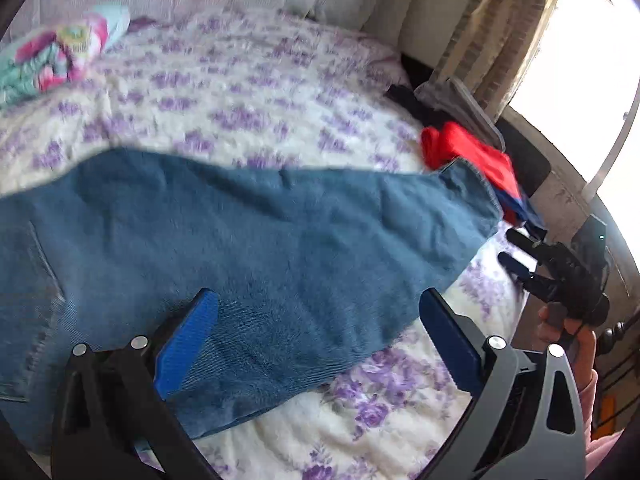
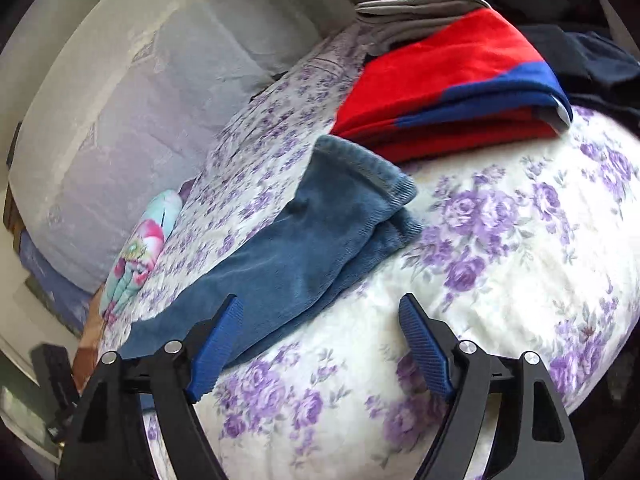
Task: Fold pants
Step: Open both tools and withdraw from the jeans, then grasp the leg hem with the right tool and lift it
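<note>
Blue denim pants [image 1: 248, 248] lie on the floral bed, legs stacked one on the other, cuffs toward the right [image 2: 360, 184]. My left gripper [image 1: 320, 312] is open above the middle of the legs, its left pad [image 1: 188, 344] over the denim. My right gripper [image 2: 320, 316] is open and empty just short of the cuff end, its left pad [image 2: 218, 348] over the pants' edge. The right gripper also shows in the left wrist view [image 1: 516, 248], beside the cuffs.
A folded red and blue garment [image 2: 448, 92] lies just past the cuffs, with grey [image 2: 416, 8] and dark clothes [image 2: 592, 60] behind it. A colourful folded item [image 1: 60, 56] lies at the far side of the bed. Pillows [image 2: 140, 120] and a bright window [image 1: 580, 72] border the bed.
</note>
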